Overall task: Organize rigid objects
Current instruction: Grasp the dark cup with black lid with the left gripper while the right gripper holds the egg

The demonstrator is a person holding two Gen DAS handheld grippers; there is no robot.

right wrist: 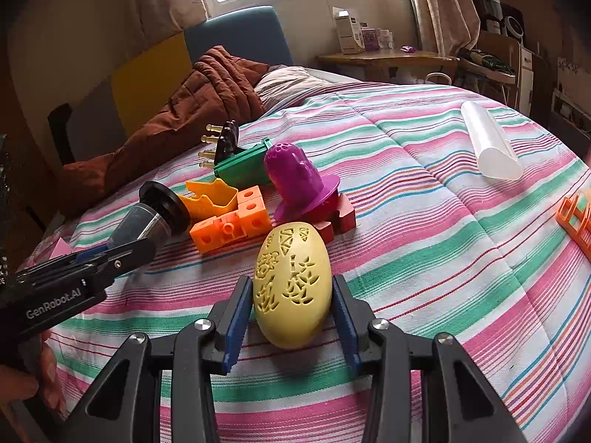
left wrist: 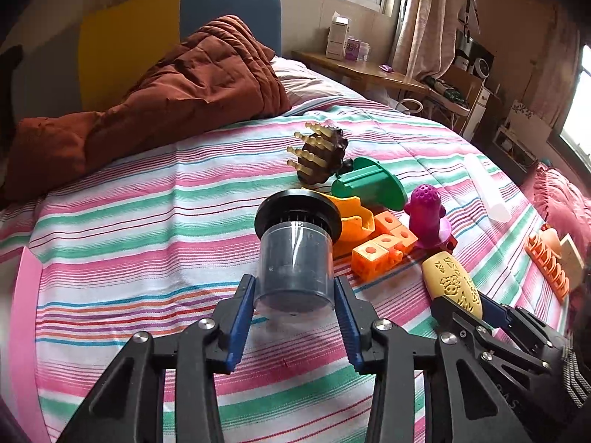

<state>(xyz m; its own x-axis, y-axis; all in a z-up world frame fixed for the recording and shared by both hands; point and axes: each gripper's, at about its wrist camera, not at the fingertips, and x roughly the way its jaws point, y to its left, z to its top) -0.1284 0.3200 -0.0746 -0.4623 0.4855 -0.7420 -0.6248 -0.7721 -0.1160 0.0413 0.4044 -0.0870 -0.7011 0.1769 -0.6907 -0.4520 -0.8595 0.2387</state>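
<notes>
Tools (left wrist: pixel 294 288) pinch smooth cylinder (left wrist: pixel 294 258) — perforated egg (right wrist: pixel 291 282).

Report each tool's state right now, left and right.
Left tool: closed on the grey cylindrical container with a black flange.
Right tool: closed on the yellow perforated egg.

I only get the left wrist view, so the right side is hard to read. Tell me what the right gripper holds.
Observer: The right gripper is shut on the yellow egg, a pad on each side.
Operator: Say what's under the purple cone.
Observer: Red blocks, tucked under the purple cone.
Operator: Tell me what's behind my gripper.
Observer: A hand, at the left gripper's rear.
</notes>
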